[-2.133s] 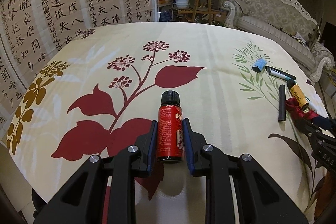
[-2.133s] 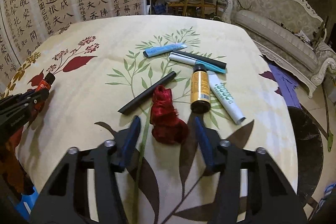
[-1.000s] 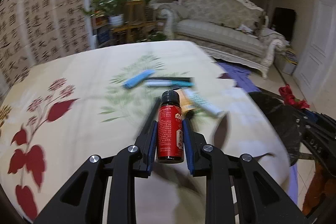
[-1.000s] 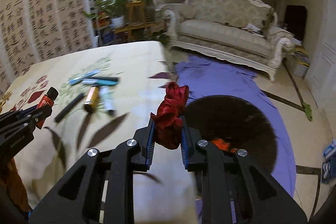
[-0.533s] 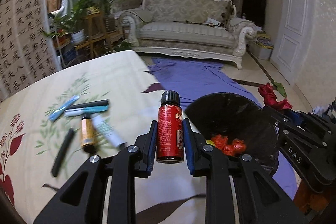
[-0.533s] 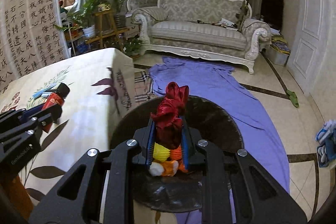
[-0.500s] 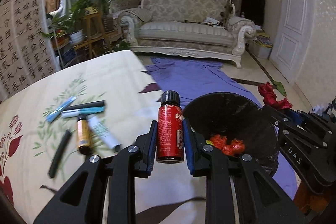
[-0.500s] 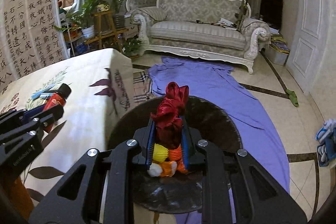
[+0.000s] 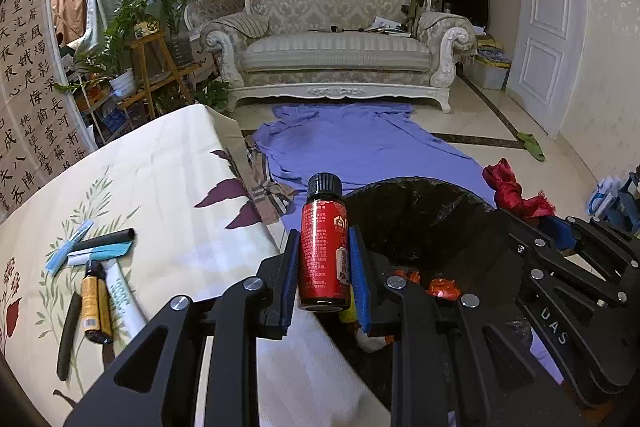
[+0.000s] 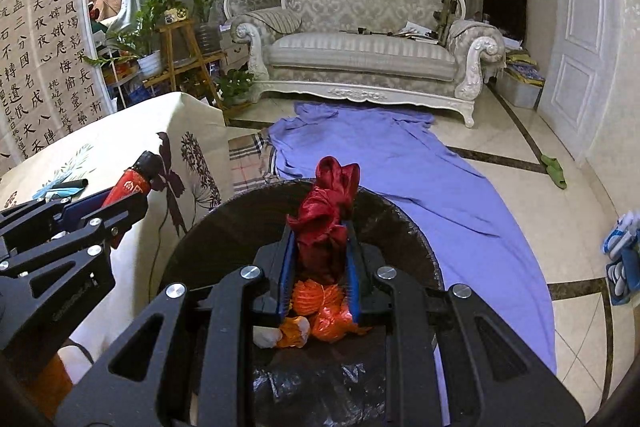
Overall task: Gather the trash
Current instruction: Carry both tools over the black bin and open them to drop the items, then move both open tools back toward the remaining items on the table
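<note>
left hand-held gripper (image 9: 324, 267) is squeezing a red bottle (image 9: 323, 251) upright, right at the edge of the tabletop (image 9: 168, 187), beside the black bin (image 9: 420, 211). right hand-held gripper (image 10: 321, 259) is pinching a red rag (image 10: 326, 211) over the bin's mouth. best to let the rag fall first, then bring the bottle fully over the bin before letting go. more trash waits on the tabletop.

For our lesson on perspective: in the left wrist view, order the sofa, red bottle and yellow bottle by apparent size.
1. sofa
2. red bottle, enlarged by nearness, held in the left jaws
3. yellow bottle on the table
</note>
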Motion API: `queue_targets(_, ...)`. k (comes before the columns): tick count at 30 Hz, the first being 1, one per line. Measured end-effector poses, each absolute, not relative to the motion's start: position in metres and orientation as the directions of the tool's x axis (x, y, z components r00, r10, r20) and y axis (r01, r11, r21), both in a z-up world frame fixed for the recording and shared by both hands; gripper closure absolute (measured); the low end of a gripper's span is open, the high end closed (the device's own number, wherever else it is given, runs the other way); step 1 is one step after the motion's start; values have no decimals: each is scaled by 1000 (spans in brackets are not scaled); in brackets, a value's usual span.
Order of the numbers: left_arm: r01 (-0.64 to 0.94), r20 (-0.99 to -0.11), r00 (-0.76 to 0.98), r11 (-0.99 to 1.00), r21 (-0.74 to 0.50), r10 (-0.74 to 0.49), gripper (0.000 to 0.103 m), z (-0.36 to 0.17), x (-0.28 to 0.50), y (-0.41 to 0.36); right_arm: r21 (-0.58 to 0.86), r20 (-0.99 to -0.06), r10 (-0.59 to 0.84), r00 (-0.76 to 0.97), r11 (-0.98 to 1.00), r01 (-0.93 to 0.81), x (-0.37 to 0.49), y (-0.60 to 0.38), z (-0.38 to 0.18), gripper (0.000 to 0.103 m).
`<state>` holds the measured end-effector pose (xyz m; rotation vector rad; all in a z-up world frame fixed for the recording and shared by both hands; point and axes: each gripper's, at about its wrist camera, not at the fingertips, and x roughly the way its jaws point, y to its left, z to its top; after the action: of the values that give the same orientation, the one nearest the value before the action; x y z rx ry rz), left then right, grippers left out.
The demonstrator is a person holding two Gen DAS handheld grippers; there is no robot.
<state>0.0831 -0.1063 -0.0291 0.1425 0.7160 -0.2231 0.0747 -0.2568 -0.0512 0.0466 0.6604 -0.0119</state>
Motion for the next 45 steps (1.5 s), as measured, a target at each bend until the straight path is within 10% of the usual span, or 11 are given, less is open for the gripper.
queue_targets(13, 216, -666, 733, 976, 39, -135, 38, -31, 88, -100, 70, -614, -24, 789, 994, 84, 72, -270, -52, 63)
queue_targets(24, 186, -651, 749, 982, 32, -121, 35, -21, 77, -84, 67, -597, -50, 801, 991, 112, 62, -262, -40, 35)
queue_targets(45, -97, -677, 726, 993, 67, 116, 35, -28, 48, 68, 74, -614, 135, 778, 991, -113, 52, -146, -36, 33)
